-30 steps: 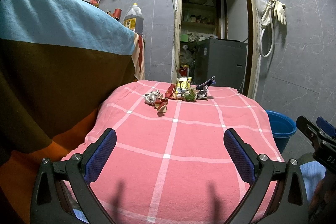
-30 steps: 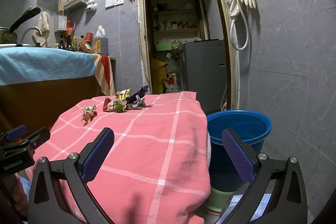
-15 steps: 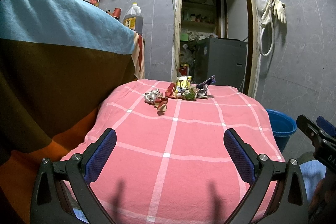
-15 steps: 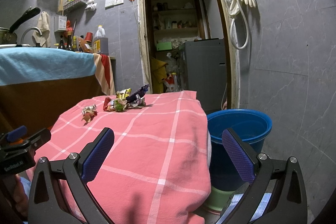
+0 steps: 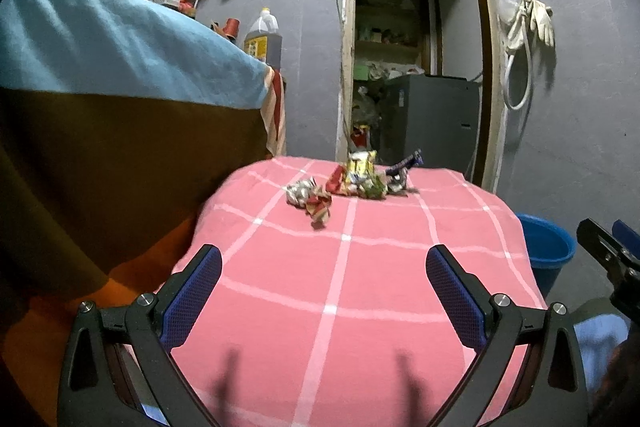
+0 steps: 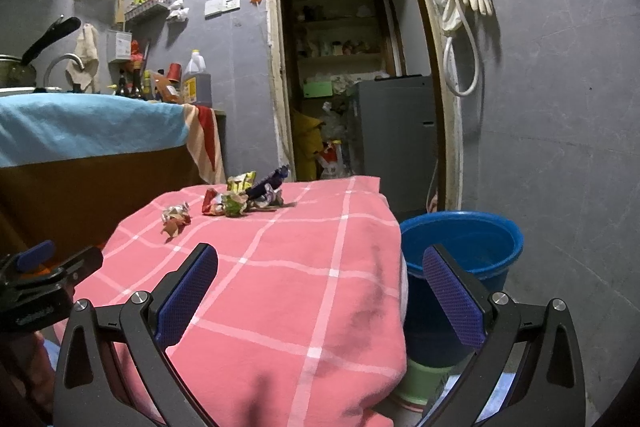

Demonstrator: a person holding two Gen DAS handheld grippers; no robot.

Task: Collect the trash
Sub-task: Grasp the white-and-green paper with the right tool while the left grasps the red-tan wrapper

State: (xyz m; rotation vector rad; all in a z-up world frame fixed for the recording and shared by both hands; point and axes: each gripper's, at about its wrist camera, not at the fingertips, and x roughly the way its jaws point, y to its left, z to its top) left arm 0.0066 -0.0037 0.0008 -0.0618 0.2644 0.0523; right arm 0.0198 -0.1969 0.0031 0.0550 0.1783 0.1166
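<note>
Approach step, I judge: both the left gripper (image 5: 324, 283) and right gripper (image 6: 320, 279) hover, jaws apart and empty; next, reach the crumpled colourful wrappers (image 5: 352, 179) on the pink checked surface (image 5: 360, 291).

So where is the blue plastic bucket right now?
The blue plastic bucket stands on the floor just off the right edge of the pink checked tablecloth, below the doorway, largest in the right wrist view and partly visible in the left wrist view.

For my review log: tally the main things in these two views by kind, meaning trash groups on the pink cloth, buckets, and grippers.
Crumpled wrapper apart from the pile: 1
Clustered pile of crumpled colourful wrappers: 1 (pieces too tangled to count)
Round blue plastic bucket: 1
Left gripper and right gripper, both open and empty: 2
Total: 5
</note>
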